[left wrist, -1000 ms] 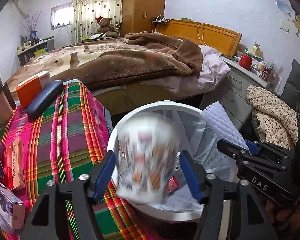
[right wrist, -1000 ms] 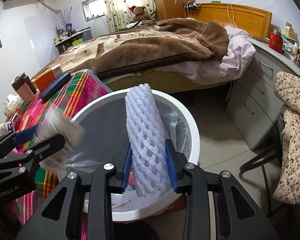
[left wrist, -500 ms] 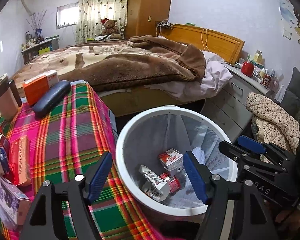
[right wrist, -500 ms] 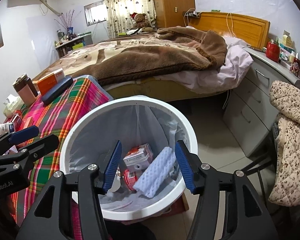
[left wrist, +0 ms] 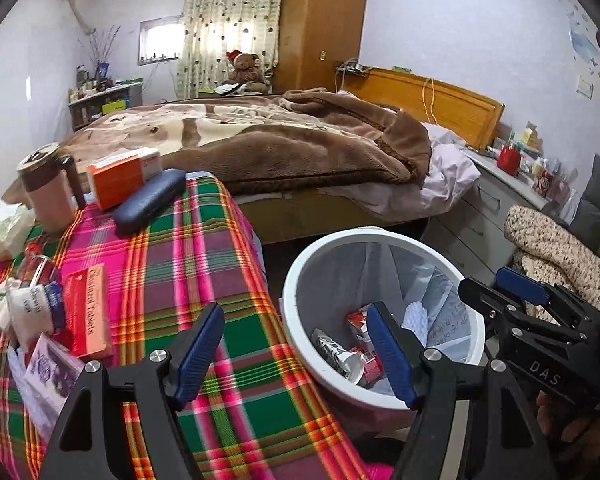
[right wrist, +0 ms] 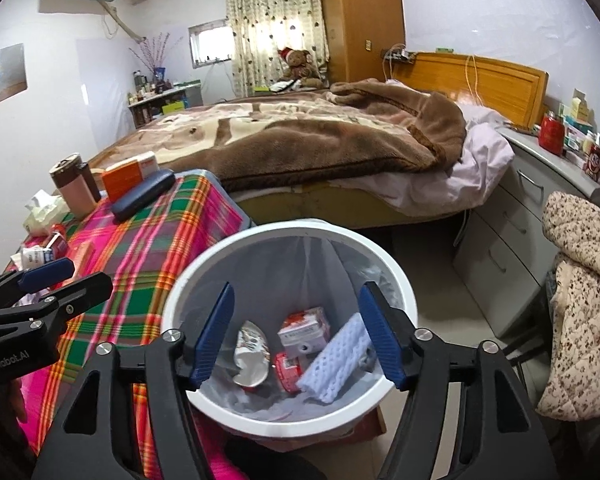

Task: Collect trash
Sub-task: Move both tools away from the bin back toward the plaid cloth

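Note:
A white trash bin [right wrist: 292,228] with a grey liner stands on the floor beside the plaid-covered table [left wrist: 204,264]. Inside it lie a white foam net [right wrist: 336,364], a crumpled printed cup [right wrist: 252,356], a red-and-white carton [right wrist: 304,330] and a red can [right wrist: 288,366]. My right gripper [right wrist: 297,292] hangs above the bin, its jaws opening with nothing between them. My left gripper [left wrist: 296,312] is open and empty over the table's edge and the bin rim [left wrist: 380,234]. Each gripper shows in the other's view: the right gripper [left wrist: 516,292], the left gripper [right wrist: 48,276].
On the table lie a tablets box [left wrist: 90,312], a small bottle [left wrist: 36,312], a purple box [left wrist: 48,368], an orange box [left wrist: 120,176], a dark glasses case [left wrist: 150,200], a tumbler [left wrist: 48,192] and tissues [left wrist: 0,228]. Bed [right wrist: 300,140] behind; drawers [right wrist: 508,232] and floral coat [right wrist: 584,300] right.
The cup left my left gripper and the foam net left my right gripper; both now lie in the bin. The right jaws went from shut to open. Both grippers pulled back and upward.

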Motion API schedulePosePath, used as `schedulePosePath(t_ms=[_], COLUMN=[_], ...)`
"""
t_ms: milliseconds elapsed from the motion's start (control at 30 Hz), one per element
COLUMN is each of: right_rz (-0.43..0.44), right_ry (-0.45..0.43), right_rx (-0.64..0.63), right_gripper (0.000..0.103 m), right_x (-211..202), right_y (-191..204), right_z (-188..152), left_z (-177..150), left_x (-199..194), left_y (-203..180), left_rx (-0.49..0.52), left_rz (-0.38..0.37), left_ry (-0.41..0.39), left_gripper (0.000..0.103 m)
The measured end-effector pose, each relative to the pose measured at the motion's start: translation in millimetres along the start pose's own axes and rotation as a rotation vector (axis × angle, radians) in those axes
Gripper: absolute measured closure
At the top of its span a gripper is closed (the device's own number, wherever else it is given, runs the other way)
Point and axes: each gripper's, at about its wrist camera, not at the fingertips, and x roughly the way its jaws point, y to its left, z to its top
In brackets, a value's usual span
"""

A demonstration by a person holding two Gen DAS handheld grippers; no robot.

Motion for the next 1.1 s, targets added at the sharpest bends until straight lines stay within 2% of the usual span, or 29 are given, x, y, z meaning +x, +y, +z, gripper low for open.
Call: schedulePosePath(t_ms=[400,500,933,1100], right_rz=[0.066,0.099,0.255,0.301], right_ry=[-0.038,-0.043,0.008,0.039], right_rx=[-0.025,-0.028,-0.098,-0.145], right_gripper=[0.035,0.028,0.028,0.028], right_x=[-7.1,-5.1,11.4,14.2], right_y=[28.4,39.7,107.8,130.6], right_z=[0.9,-0.2,-7.7,-14.7], left_z=[-11.9,-18.6,-37.0,-38.5], left_x=[-41.4,-53.2,-85.2,-89.9], left_y=[49.1,70.2,167.5,198.2], left_rx=[-0.069,-0.100,-0.249,-0.295], left_rz=[0.069,0.102,0.265,0.290], left_ry=[-0.057,-0.064,-0.077,-0.076], left_gripper=[0.028,0.027,0.026,0.026])
